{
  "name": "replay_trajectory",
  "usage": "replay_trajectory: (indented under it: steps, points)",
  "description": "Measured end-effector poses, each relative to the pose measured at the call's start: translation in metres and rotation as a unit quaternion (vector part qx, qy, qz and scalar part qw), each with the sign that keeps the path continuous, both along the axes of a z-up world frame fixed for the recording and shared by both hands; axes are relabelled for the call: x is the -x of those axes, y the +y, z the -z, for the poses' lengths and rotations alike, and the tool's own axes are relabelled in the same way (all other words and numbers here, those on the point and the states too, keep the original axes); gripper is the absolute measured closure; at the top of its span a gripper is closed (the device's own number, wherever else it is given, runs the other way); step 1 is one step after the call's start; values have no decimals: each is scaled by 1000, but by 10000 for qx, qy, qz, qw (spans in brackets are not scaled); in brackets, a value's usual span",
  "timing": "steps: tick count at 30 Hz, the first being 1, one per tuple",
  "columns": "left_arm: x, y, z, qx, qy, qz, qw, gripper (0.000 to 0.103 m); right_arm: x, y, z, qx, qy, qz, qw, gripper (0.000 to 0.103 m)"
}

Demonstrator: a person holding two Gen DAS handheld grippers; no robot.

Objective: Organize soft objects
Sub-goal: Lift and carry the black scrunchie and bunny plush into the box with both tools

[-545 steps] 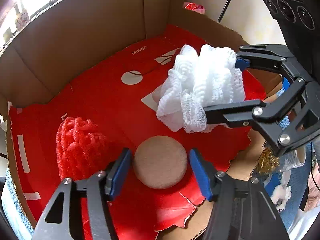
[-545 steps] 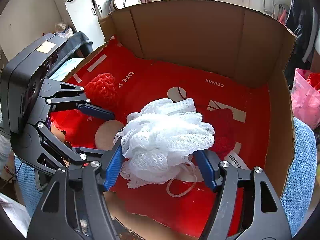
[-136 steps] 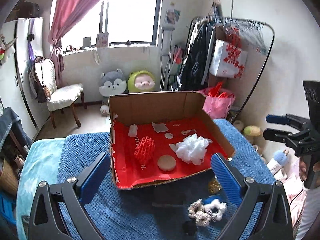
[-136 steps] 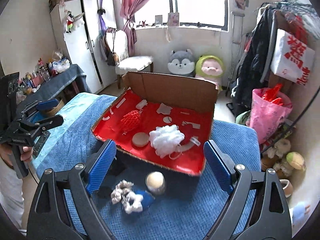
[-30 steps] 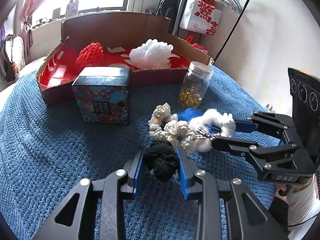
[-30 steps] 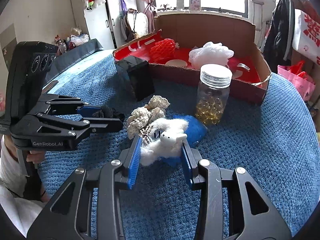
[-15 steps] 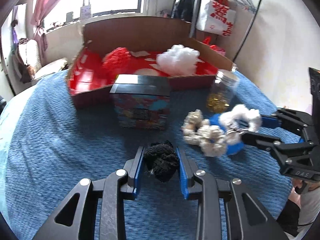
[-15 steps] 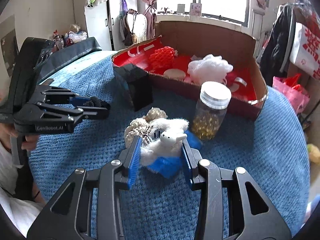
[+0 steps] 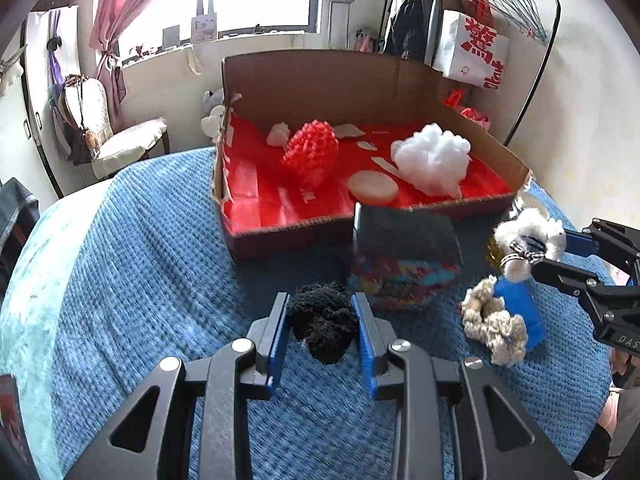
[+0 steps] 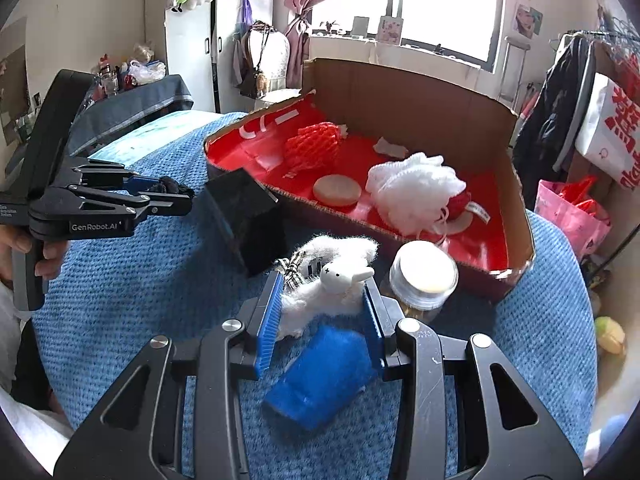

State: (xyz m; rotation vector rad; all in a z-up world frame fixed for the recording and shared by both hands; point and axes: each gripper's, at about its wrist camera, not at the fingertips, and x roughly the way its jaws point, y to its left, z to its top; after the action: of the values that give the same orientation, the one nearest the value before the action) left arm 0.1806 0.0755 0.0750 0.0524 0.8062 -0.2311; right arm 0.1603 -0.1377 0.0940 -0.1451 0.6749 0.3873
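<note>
My left gripper [image 9: 322,322] is shut on a black fluffy scrunchie [image 9: 322,321] and holds it above the blue blanket [image 9: 152,280]. My right gripper [image 10: 320,300] is shut on a white plush bunny [image 10: 332,280], lifted over a blue object [image 10: 324,376]. The bunny also shows in the left wrist view [image 9: 528,242], and the left gripper in the right wrist view [image 10: 168,196]. The cardboard box [image 9: 496,160] with a red floor holds a red mesh ball [image 9: 310,156], a white mesh puff [image 9: 432,158] and a tan round sponge [image 9: 373,187]. A beige scrunchie [image 9: 494,324] lies on the blanket.
A dark patterned box [image 9: 404,260] stands in front of the cardboard box, between the two grippers. A glass jar with a silver lid [image 10: 424,276] stands just right of the bunny. A chair [image 9: 120,140] and a clothes rack [image 9: 472,8] are behind the bed.
Both grippers have risen and moved toward the cardboard box with their loads. The bunny has lifted off the blue object and the beige scrunchie, which stay on the blanket.
</note>
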Motion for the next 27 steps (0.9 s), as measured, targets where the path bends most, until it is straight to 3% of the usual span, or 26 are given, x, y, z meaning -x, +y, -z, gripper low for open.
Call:
replay_trajectory:
  steps: [12, 27]
  points:
    - [-29, 7, -25, 41, -249, 192, 9995, 71, -39, 5, -8, 35, 8, 2, 10000, 67]
    - [-81, 4, -35, 872, 167, 902, 9920, 71, -104, 0, -19, -890, 846, -655, 9903, 67]
